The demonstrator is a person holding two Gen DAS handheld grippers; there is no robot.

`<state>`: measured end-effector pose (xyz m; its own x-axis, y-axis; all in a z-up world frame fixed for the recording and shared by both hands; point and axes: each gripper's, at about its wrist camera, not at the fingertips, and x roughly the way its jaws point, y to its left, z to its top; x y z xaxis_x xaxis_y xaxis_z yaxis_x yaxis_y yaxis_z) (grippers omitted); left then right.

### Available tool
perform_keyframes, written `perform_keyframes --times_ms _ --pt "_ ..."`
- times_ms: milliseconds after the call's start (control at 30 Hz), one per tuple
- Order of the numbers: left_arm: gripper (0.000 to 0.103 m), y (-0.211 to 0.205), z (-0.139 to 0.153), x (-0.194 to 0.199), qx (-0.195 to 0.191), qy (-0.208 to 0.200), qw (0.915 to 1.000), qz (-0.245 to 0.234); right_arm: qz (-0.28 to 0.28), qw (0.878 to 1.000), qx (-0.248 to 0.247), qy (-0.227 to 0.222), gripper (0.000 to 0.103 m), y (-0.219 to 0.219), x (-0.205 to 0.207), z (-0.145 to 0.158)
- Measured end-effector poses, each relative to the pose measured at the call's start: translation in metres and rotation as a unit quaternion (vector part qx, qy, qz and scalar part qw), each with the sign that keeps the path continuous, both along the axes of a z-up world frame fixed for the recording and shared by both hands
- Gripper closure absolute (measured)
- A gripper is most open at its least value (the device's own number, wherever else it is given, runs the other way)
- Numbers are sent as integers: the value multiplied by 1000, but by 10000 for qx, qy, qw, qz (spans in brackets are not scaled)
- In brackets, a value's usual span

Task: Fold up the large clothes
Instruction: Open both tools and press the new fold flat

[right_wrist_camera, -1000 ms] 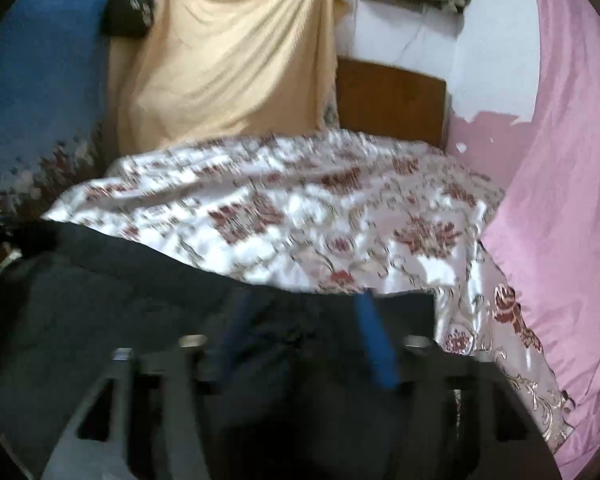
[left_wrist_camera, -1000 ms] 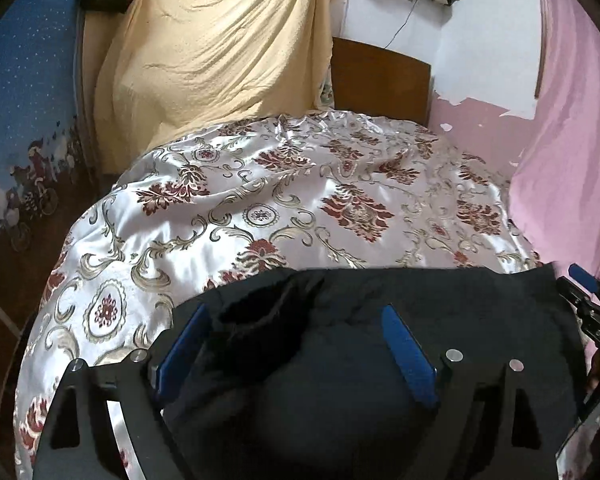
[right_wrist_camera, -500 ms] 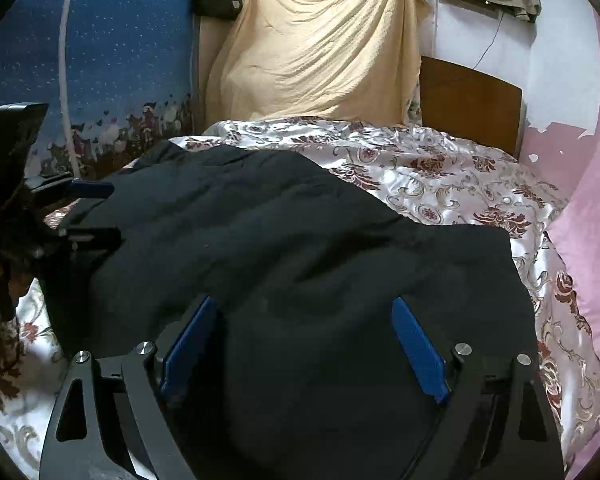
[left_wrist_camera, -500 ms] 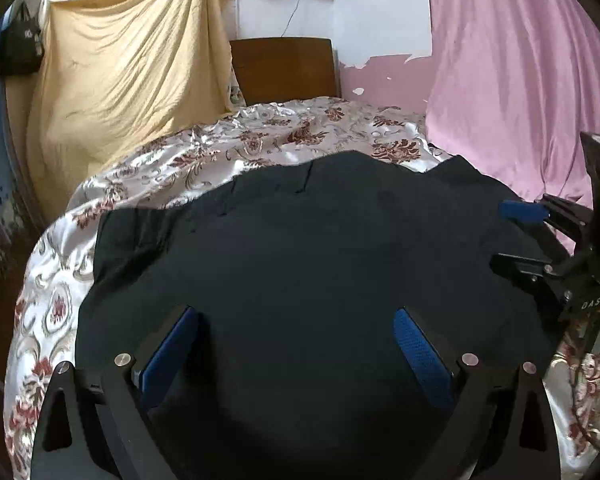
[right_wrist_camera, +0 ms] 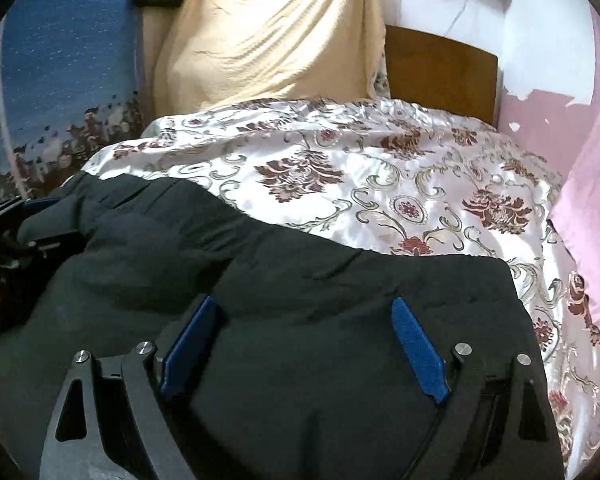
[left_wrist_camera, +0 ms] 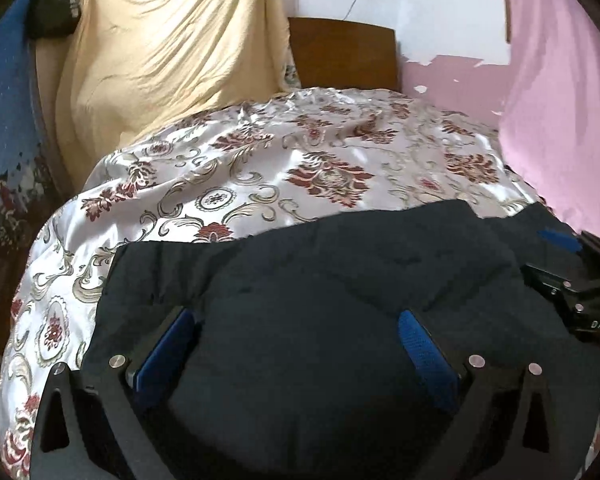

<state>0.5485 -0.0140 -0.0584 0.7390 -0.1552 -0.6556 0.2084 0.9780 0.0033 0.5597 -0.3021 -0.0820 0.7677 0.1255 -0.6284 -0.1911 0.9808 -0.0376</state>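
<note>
A large black garment (left_wrist_camera: pixel 320 280) lies spread across the near end of a bed with a floral satin cover (left_wrist_camera: pixel 300 168). It also shows in the right wrist view (right_wrist_camera: pixel 300 288). My left gripper (left_wrist_camera: pixel 296 344) is over the garment's left part, jaws wide apart, black cloth between and under the blue pads (left_wrist_camera: pixel 420 352). My right gripper (right_wrist_camera: pixel 304 336) is over the garment's right part, jaws also wide apart. The right gripper shows at the right edge of the left wrist view (left_wrist_camera: pixel 572 276), and the left gripper at the left edge of the right wrist view (right_wrist_camera: pixel 24 224).
A wooden headboard (left_wrist_camera: pixel 344 56) stands at the far end of the bed. A yellow sheet (left_wrist_camera: pixel 172 60) hangs at the back left, a pink curtain (left_wrist_camera: pixel 560 100) on the right, a blue patterned cloth (right_wrist_camera: pixel 60 60) on the left. A black bag (left_wrist_camera: pixel 54 16) hangs high up.
The garment was lifted and spread out half a second ago; now it lies lower on the bed with more cover showing beyond it. Both grippers have come down and back.
</note>
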Motion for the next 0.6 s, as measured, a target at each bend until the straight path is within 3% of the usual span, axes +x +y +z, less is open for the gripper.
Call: perform_keyframes --times_ms 400,600 --pt "0 18 -30 40 -757 369 9964 80 141 9967 662 442 9 -14 47 -34" --pt "0 23 -39 44 -1060 289 9939 106 169 9936 981 532 6 -19 58 -46"
